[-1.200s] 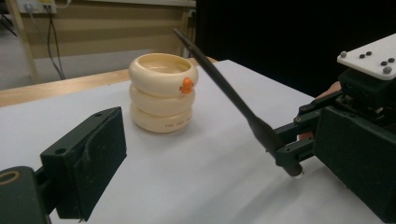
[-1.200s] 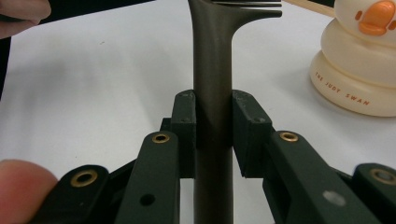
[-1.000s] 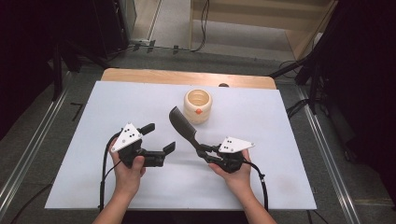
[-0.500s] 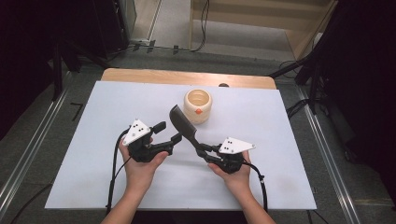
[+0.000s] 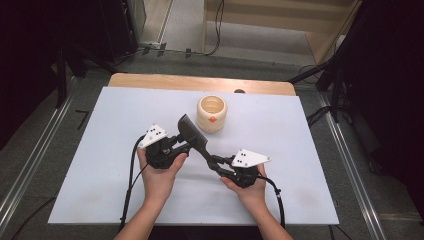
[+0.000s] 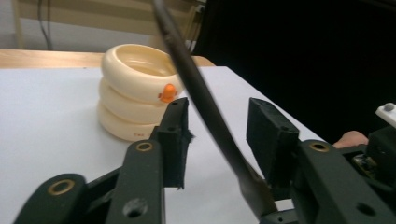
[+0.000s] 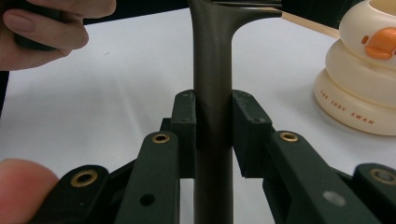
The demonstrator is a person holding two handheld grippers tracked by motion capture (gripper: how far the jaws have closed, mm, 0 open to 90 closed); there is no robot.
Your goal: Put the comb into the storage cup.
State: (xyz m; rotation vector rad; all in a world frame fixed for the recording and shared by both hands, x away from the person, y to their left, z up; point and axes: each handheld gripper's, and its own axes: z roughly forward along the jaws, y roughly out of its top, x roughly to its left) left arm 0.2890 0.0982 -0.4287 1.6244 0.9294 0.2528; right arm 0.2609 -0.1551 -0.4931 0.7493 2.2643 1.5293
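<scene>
The dark spatula (image 5: 194, 136) is clamped at its handle by the right gripper (image 5: 216, 163), above the white table (image 5: 300, 150). The left gripper (image 5: 184, 145) is spread open around its shaft, near the cream cup (image 5: 211, 113).

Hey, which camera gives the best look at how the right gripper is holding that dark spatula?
The right gripper view: the right gripper has both jaws pressed against the spatula handle. The high view shows the whole spatula, but the grip is small. The left gripper view shows its handle between open jaws.
</scene>
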